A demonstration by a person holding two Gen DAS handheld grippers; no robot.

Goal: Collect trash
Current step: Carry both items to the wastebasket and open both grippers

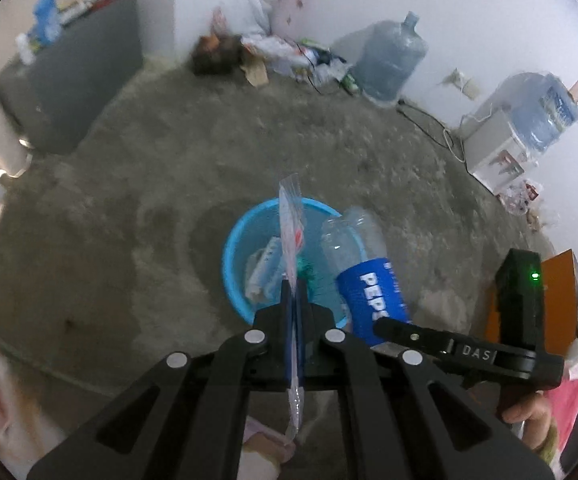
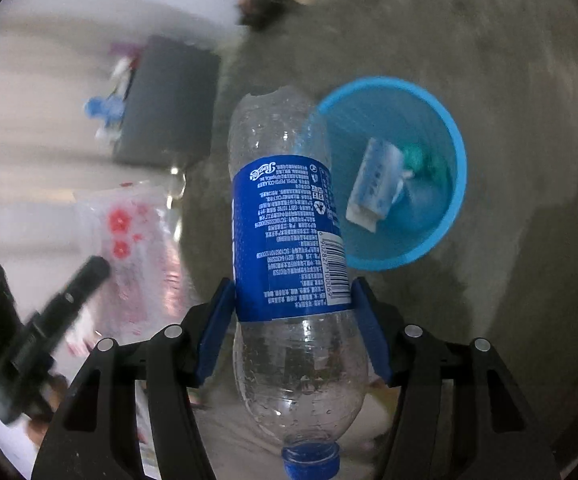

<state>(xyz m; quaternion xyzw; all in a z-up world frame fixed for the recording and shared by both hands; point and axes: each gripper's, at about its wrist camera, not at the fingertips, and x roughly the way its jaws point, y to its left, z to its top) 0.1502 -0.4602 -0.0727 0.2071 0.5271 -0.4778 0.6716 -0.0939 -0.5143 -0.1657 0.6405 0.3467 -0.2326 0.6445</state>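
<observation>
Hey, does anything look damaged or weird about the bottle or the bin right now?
The Pepsi bottle in the right gripper is held upside down, its blue cap toward the camera, and its base looks dented. The blue bin stands upright on the floor with trash inside; nothing has spilled beside it.
</observation>
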